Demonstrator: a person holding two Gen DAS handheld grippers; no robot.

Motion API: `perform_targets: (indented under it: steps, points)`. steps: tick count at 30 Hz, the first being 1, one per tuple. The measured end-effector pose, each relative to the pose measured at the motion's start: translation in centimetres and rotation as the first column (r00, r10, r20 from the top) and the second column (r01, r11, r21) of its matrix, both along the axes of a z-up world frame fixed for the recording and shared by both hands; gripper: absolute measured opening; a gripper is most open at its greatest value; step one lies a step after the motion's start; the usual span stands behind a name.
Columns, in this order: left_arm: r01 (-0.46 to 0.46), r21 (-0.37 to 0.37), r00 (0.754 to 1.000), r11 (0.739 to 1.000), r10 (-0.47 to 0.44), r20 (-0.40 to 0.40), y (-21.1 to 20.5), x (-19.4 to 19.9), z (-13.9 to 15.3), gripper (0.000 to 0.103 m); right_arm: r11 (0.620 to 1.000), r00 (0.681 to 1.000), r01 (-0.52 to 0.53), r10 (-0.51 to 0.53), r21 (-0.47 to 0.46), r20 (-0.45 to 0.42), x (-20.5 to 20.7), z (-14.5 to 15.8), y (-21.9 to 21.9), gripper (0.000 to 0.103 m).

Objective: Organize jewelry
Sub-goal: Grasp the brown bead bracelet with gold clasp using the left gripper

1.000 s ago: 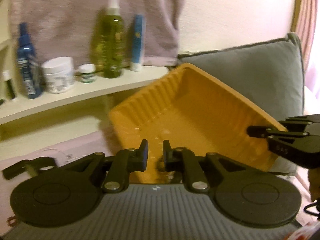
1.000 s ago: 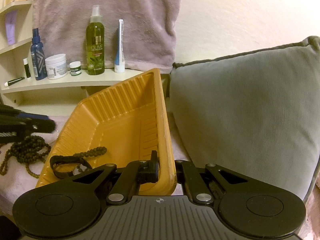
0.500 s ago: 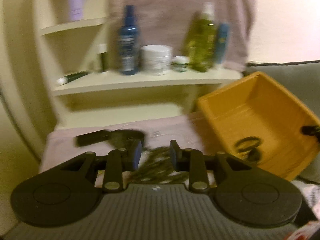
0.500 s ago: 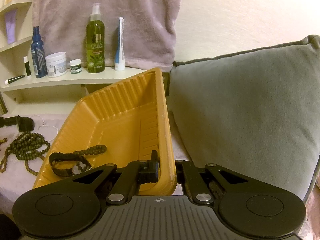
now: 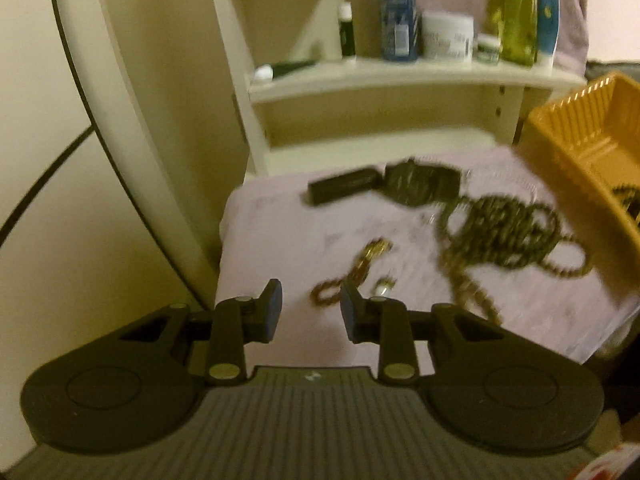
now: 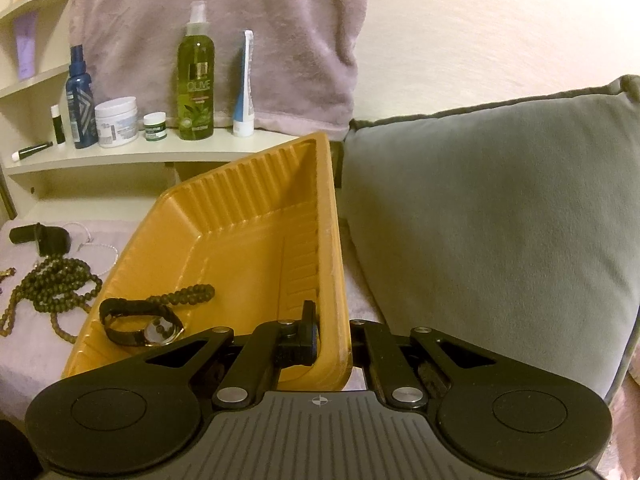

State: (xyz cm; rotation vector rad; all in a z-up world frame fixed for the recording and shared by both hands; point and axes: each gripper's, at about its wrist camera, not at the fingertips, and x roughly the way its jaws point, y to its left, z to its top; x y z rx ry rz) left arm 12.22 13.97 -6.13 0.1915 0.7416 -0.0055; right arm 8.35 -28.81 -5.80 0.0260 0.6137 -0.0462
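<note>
While tilted leftward, tray [image 6: 256,240] tool-gripped [image 6: 329,336].

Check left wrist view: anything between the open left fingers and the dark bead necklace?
Yes: a gold chain lies between the left gripper and bead necklace, in the left wrist view.

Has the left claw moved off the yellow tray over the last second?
Yes. The left claw has swung left: the shelf bottles slid rightward in its view, the yellow tray sits at the right edge, and it now hangs open over the gold chain.
</note>
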Motion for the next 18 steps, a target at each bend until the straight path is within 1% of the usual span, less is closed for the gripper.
perform_targets:
  steps: [6,10,15,18]
  points:
    - [0.054,0.030,0.999,0.998,-0.054,-0.008,-0.4,0.8,-1.4,0.028,1.000,1.000,-0.001,0.001,-0.009,-0.005,0.1,0.0,0.1,0.004]
    - [0.089,0.022,0.996,0.996,-0.089,-0.001,-0.5,2.1,-1.7,0.028,1.000,1.000,0.003,-0.003,-0.018,-0.011,0.2,-0.1,0.1,0.004]
    - [0.163,0.020,0.987,0.986,-0.163,-0.014,-1.1,3.7,-2.1,0.028,1.000,1.000,0.011,-0.011,-0.025,-0.016,0.4,-0.2,0.1,0.004]
    - [0.208,0.035,0.978,0.977,-0.207,-0.036,-1.8,4.5,-2.4,0.027,1.000,1.000,0.014,-0.015,-0.026,-0.020,0.5,-0.3,0.0,0.004]
